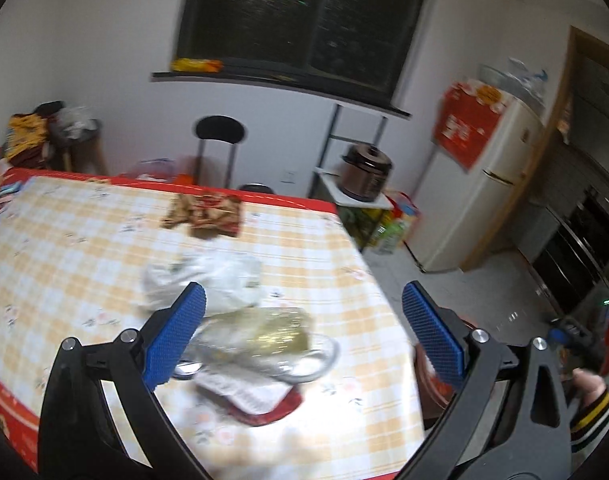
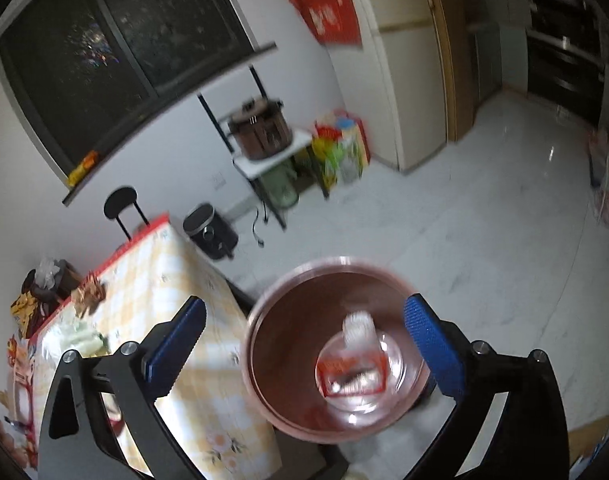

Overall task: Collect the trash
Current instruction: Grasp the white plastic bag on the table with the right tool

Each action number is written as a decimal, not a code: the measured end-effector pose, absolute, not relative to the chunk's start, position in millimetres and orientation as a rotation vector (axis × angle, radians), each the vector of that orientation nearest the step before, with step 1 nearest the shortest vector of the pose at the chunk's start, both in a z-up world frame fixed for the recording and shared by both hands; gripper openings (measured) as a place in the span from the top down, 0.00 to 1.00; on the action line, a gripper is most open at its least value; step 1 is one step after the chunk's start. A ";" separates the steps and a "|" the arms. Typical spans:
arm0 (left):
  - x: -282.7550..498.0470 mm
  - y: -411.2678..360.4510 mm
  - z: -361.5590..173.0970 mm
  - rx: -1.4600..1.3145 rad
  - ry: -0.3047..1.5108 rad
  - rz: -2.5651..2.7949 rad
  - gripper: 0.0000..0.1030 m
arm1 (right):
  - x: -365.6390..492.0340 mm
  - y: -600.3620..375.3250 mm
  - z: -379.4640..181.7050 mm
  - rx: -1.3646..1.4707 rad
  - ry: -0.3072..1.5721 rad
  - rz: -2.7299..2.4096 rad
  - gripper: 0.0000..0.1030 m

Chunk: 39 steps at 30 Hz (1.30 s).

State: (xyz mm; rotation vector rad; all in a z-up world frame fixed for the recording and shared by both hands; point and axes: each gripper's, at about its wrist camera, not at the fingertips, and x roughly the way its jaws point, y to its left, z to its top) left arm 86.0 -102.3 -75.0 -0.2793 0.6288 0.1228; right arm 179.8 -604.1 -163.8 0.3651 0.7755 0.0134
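Trash lies on the checkered table (image 1: 64, 248). There is a brown wrapper (image 1: 204, 214) at the far edge, a crumpled white plastic bag (image 1: 220, 276), a clear plastic container (image 1: 264, 338) with something yellowish inside, and a red and white wrapper (image 1: 256, 398) under it. My left gripper (image 1: 304, 332) hangs open above the container, touching nothing. In the right wrist view a reddish-brown bin (image 2: 280, 344) stands on the floor beside the table (image 2: 184, 280). A clear bottle with a red label (image 2: 354, 372) lies inside it. My right gripper (image 2: 304, 340) is open and empty over the bin.
A black stool (image 1: 220, 130) stands behind the table. To the right are a shelf with a brown cooker (image 1: 366, 174), colourful bags (image 2: 340, 148) and a white fridge (image 1: 488, 184). A black appliance (image 2: 210, 232) sits on the pale floor. A hand in a striped sleeve (image 1: 588, 400) is at right.
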 end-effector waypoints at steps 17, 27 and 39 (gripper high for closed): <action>-11.9 -10.5 -53.1 -0.297 0.546 0.435 0.06 | 164.7 -568.7 -116.0 0.304 0.682 0.079 0.05; -46.8 32.2 -53.3 -0.281 0.570 0.507 0.06 | 171.8 -511.3 -130.0 0.284 0.736 0.141 0.05; -18.8 124.1 -88.5 -0.333 0.612 0.426 0.06 | 175.9 -364.9 -119.0 0.095 0.798 0.225 0.05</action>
